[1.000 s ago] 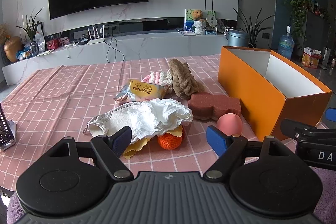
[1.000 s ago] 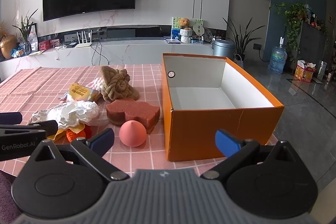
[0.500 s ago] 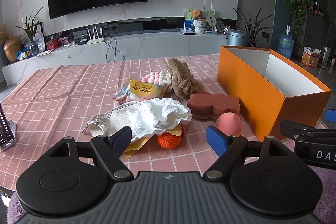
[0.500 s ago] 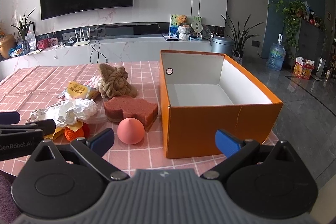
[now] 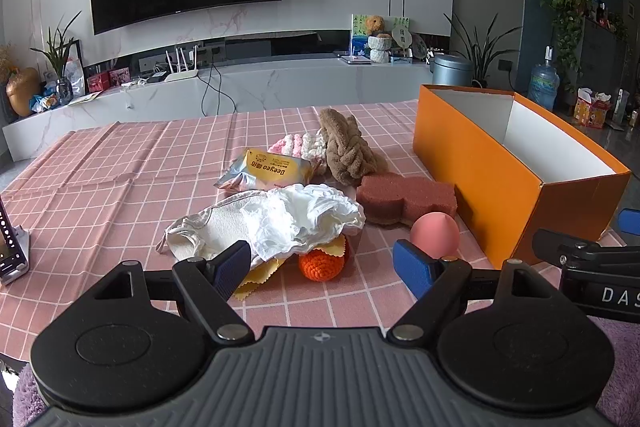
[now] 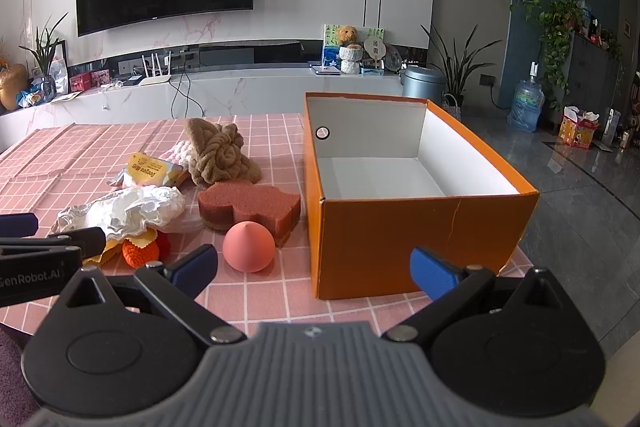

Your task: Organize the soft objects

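1. We hold both grippers low at the near edge of the worktop (image 5: 100, 171); the left gripper (image 5: 322, 265) and the right gripper (image 6: 314, 267) each have their jaws spread wide, with nothing between them.
2. The orange box (image 6: 400, 239) stands empty on the right, its long axis running away from us.
3. The soft things lie in a heap to its left. Nearest is the pink egg-shaped sponge (image 6: 249, 246), just ahead of the right gripper's left jaw and close beside the box's near corner.
4. The sponge's pointed tip stands upward, so its long axis is upright.
5. We judge the right gripper the nearer one for it; the white crumpled cloth (image 5: 296, 217) lies ahead of the left.
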Tool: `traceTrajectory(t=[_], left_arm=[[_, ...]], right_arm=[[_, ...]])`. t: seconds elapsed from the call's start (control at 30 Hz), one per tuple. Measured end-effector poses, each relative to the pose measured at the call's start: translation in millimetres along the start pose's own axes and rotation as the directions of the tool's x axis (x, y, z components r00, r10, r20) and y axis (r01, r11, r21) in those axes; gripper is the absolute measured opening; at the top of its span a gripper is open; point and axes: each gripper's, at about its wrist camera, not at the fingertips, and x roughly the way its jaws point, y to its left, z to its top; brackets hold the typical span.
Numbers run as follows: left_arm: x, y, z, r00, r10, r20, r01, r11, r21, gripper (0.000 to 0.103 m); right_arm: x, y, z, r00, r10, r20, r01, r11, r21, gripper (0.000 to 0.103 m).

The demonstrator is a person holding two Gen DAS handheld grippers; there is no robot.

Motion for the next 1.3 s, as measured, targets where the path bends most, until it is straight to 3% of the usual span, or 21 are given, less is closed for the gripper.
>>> traceTrajectory(t=[1.2,1.3], left_arm=[[1.2,-2.5,-2.6,1.0,-0.006,-0.012,0.006,1.0,0.0,0.095],[1.4,-0.8,-3.7,1.0,-0.02,-0.011,0.02,1.0,-0.012,0.087]], right_arm=[[2.9,0.2,-1.8,1.0,0.0,-0.022,0.0,1.0,0.0,0.101],[3.0,0.1,-1.9,1.0,-0.001,-0.023,0.001,1.0,-0.002,0.101]])
